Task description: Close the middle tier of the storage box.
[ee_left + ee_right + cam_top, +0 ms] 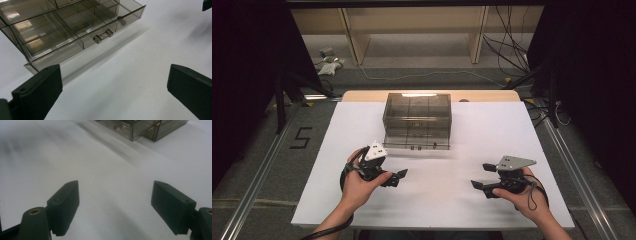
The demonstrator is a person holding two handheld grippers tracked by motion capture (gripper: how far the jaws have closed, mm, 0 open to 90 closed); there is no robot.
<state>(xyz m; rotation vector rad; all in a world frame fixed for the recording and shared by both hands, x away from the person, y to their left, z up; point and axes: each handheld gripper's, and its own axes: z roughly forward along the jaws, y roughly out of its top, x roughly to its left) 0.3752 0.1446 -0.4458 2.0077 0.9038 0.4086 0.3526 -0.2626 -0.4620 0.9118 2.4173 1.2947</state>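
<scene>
White paper covers the table (362,200), and past it are wooden shelf legs and loose cables on the floor. On the far middle of the white sheet stands a see-through smoky plastic drawer box (417,120). Its bottom drawer (82,37) is pulled out a little toward the person.

Both grippers wait in front of the box, apart from it. The left gripper (398,178) is near the box's front left corner, and its jaws are spread wide with nothing between them. The right gripper (481,187) is farther from the box, off to its right, and its jaws are also spread wide and hold nothing.

The box looks light, hard and smooth, so it may slide on the paper if pushed. Thin plastic like this could crack if squeezed hard. The best place to grab looks like the small bar handle (103,36) on the drawer front.

Something small and reddish (119,18) sits inside the drawer, but I cannot tell what it is. The box's back is hidden, and glare hides part of its top.
</scene>
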